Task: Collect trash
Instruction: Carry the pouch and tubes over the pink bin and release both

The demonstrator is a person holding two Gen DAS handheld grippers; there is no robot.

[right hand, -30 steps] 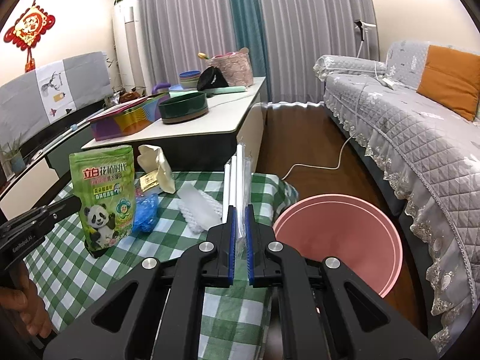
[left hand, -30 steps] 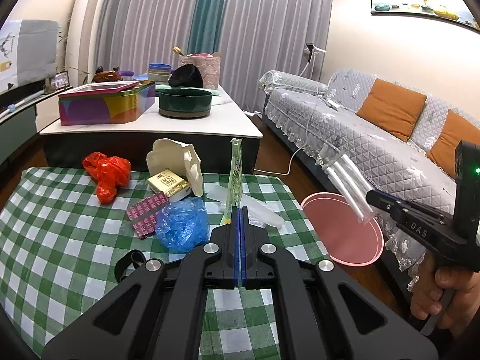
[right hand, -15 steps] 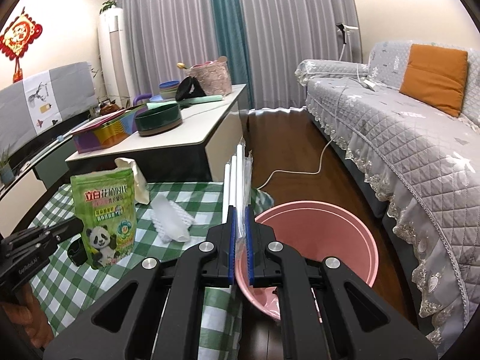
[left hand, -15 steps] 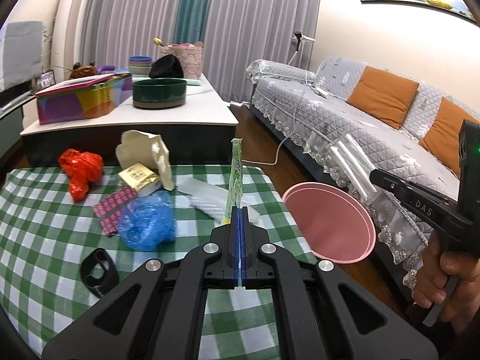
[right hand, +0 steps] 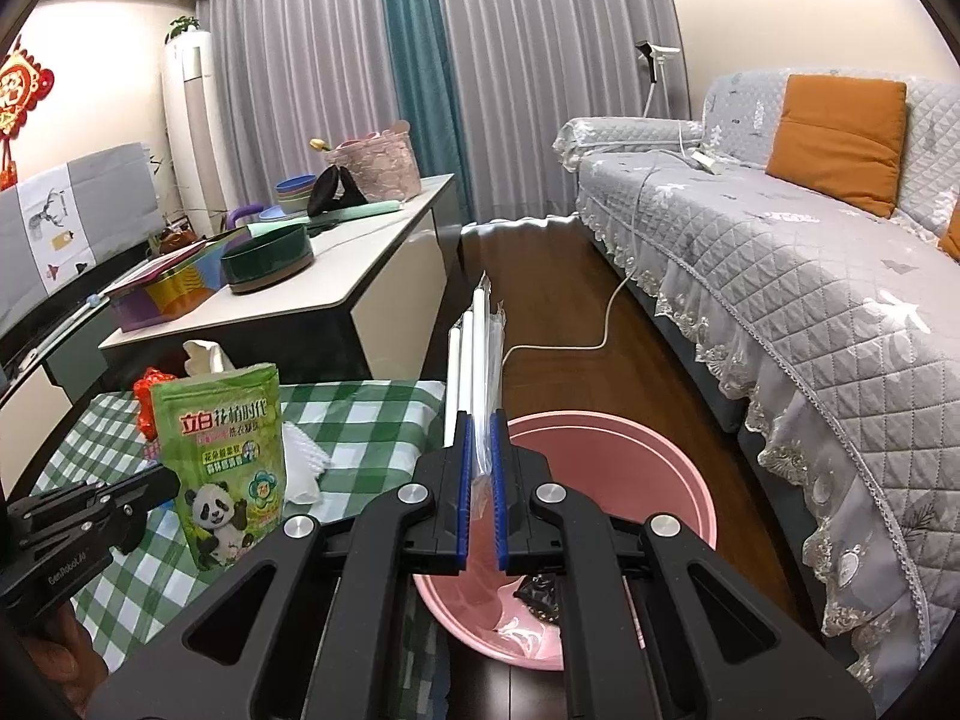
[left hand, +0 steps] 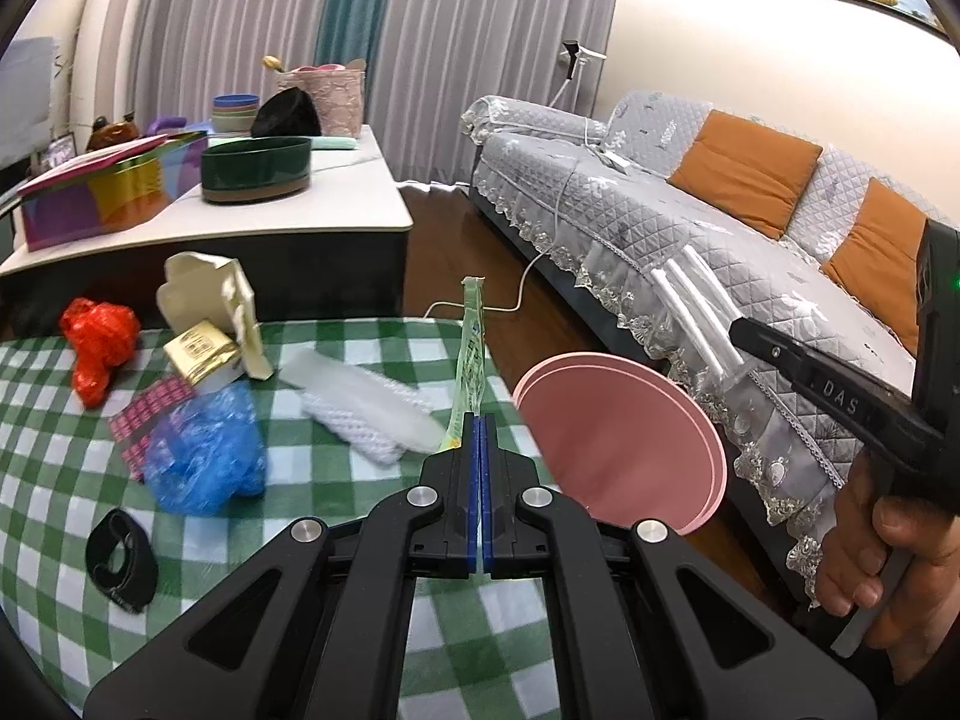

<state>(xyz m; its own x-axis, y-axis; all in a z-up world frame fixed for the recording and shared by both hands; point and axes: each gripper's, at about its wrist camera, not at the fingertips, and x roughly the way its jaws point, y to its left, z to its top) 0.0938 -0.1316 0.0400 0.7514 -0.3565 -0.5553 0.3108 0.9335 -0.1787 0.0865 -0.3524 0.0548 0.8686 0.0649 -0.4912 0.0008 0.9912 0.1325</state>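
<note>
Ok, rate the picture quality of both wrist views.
Left wrist: strong fisheye bending, dark corners, pink basin sharp, blue bag slightly smeared. Right wrist: same bending, green panda pouch legible, straws crisp, soft even room light.

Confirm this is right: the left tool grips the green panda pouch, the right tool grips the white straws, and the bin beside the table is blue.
One thing is wrong: the bin is pink, not blue, as the right wrist view shows. The rest stands: the left tool grips the green panda pouch, and the right tool grips the white straws.
</note>
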